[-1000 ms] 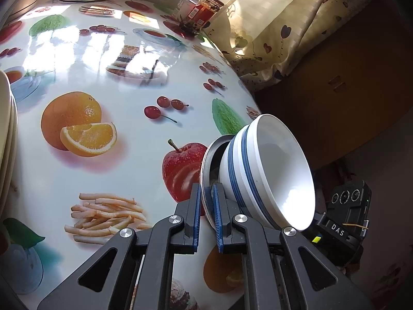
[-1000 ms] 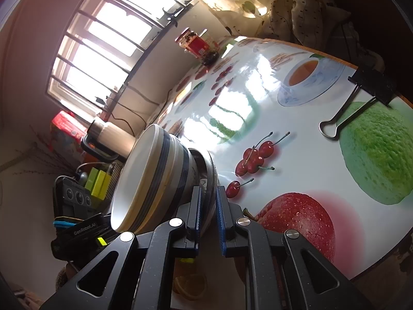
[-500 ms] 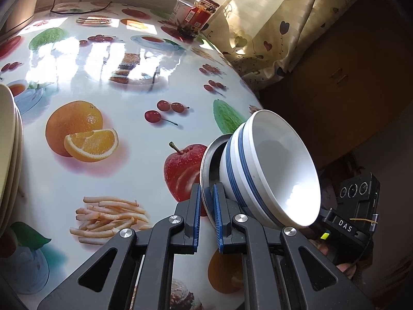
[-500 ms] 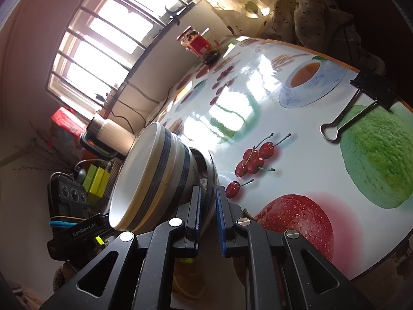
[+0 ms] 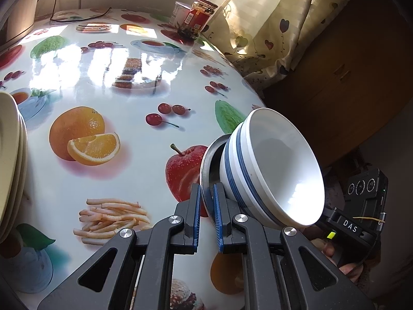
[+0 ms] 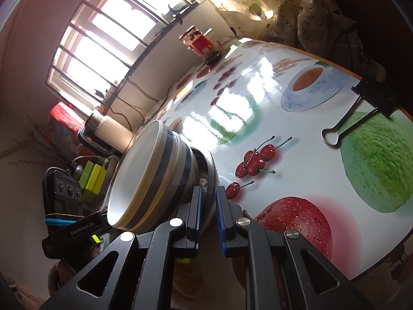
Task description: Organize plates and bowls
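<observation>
Two grippers are seen clamped on the rim of one metal plate (image 5: 209, 160), which is held on edge above the near edge of the bench (image 5: 108, 170). In the left wrist view, a stack of cream plates (image 5: 11, 160) is cut off by the left border, resting on the bench well apart from the held load. Between that stack and the left gripper (image 5: 206, 215) a wide stretch of fruit-printed bench is left bare. The blue-padded fingers (image 5: 195, 214) of the left gripper are closed on the thin rim of the metal plate. Two nested white bowls with blue bands (image 5: 273, 170) are carried against the plate, their mouths turned to the right, past the rounded bench edge and toward a wooden cabinet (image 5: 343, 77). A jar with a red label (image 5: 200, 16) stands at the far edge, beside a curtain (image 5: 260, 20).

In the right wrist view, the same bowls (image 6: 149, 180) are turned to the left, with the metal plate (image 6: 210, 173) behind them. The right gripper (image 6: 208, 215) is likewise shut on the plate's rim, one finger (image 6: 222, 217) on each face. To the right, open bench is seen as far as a black binder clip (image 6: 371, 103) fixed on the bench's right edge.
</observation>
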### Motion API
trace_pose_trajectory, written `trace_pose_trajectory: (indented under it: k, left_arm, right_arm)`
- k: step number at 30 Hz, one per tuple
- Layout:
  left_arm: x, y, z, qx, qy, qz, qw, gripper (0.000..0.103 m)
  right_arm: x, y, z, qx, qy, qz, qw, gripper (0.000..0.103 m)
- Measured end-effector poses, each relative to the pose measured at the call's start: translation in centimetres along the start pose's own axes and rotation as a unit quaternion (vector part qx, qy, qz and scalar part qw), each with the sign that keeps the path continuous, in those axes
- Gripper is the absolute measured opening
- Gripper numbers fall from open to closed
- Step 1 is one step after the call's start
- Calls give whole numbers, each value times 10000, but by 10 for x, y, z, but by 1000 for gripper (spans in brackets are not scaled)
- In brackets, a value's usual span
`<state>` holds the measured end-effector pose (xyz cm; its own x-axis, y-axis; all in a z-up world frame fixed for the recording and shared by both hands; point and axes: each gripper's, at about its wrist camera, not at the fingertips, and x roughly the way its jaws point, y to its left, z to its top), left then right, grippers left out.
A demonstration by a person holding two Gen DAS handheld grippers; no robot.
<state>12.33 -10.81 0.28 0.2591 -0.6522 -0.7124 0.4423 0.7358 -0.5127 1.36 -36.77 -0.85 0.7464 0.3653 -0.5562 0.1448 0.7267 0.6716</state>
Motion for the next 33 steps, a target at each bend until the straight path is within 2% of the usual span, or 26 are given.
trace_pose_trajectory:
  k: [33]
  left_arm:
    - [-18, 4, 2, -149, -181, 119, 9997, 10]
  right_arm:
    - [7, 17, 10, -131, 88, 2, 9999, 12]
